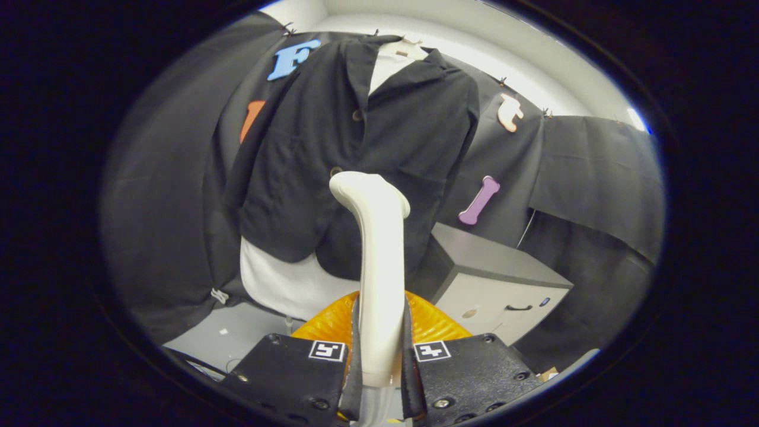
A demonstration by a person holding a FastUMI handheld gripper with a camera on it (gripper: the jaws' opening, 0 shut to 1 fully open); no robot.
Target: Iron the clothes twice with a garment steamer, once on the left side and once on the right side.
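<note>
Gripper (379, 356) closed tight on the handle of the garment steamer (379, 279); both fingers press against the handle's sides, one on each flank, with no gap showing. The steamer stands upright between the fingers, its pale handle rising straight ahead of them and bending at the top into a rounded head that points toward the clothes. Behind the handle's lower part, just ahead of the fingers, sits a ribbed orange piece (433, 323), fanning out to both sides; what it belongs to cannot be told. Beyond the steamer's head hangs a dark jacket (308, 154), open at the collar, buttons down its front, worn over a white form (284, 281) that shows below the hem and again at the neck. The steamer's head lies in front of the jacket's lower front, near the middle seam; whether it touches the cloth cannot be told. Jacket hangs against the booth's black cloth wall (593, 172). To the right of the steamer, beyond the right finger, a grey cabinet (504, 284) with a dark top, a small handle on its face. To the left, beyond the left finger, a stretch of pale grey floor (237, 332) beneath the white form.
</note>
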